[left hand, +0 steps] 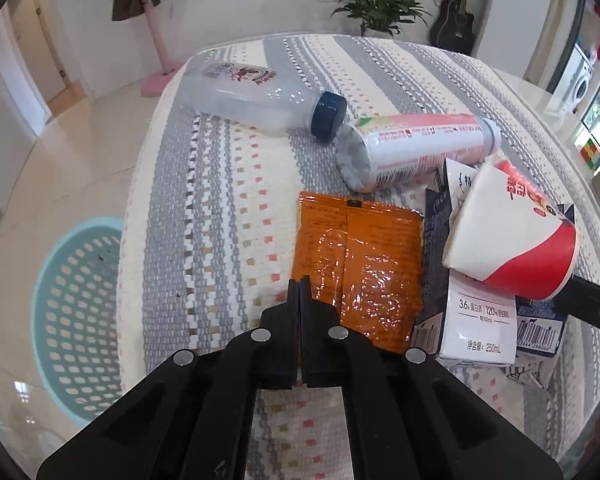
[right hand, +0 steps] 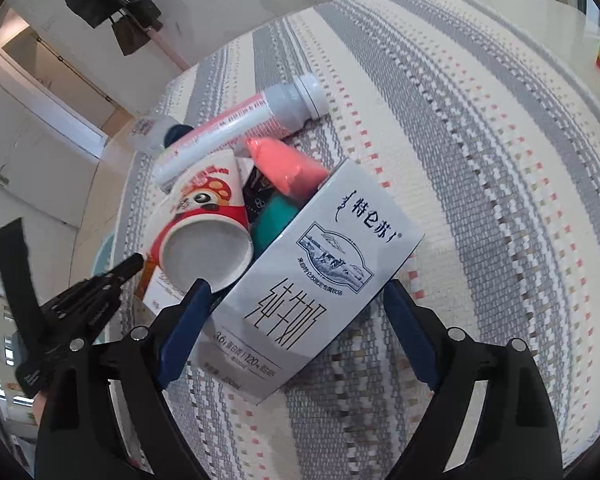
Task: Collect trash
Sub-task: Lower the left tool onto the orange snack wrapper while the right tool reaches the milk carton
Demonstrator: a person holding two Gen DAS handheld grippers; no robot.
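Milk carton lies between the spread right gripper jaws, unpinched, long axis pointing away; left gripper clenched, empty.

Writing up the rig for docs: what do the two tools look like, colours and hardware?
Left tool: all black, flat black fingers, black linkage arms with round silver pivot pins. Right tool: same black linkage and silver pins, but the fingers wear dark blue pads. No cables or sleeves visible.
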